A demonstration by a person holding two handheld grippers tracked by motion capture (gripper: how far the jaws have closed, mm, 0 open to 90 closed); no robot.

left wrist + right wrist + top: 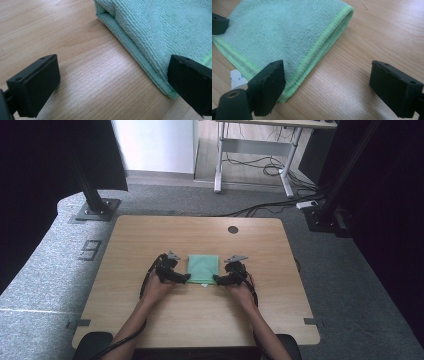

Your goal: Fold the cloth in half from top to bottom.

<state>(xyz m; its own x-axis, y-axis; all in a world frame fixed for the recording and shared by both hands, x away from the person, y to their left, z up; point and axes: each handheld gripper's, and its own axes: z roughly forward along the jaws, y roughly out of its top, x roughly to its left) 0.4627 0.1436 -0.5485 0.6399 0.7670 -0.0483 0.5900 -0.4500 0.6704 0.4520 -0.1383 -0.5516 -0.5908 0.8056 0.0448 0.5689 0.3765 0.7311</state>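
Note:
A folded light-green microfibre cloth (pixel 203 267) lies flat in the middle of the wooden table (pixel 150 240). My left gripper (pixel 184 278) rests at the cloth's near left corner and stands open; in the left gripper view (pixel 112 86) one jaw is over bare wood, the other at the corner of the cloth (pixel 160 32). My right gripper (pixel 219 279) is open at the near right corner. In the right gripper view (pixel 332 87) its left jaw sits over the hem of the cloth (pixel 287 32), its right jaw over wood. A white label (pixel 236 78) pokes out from the cloth's near edge.
A round cable hole (pixel 233 229) sits near the table's far edge. Beyond the table stand a black post on a base plate (pixel 94 202), a desk frame (pixel 250 150) and floor cables (pixel 270 207). Bare wood surrounds the cloth.

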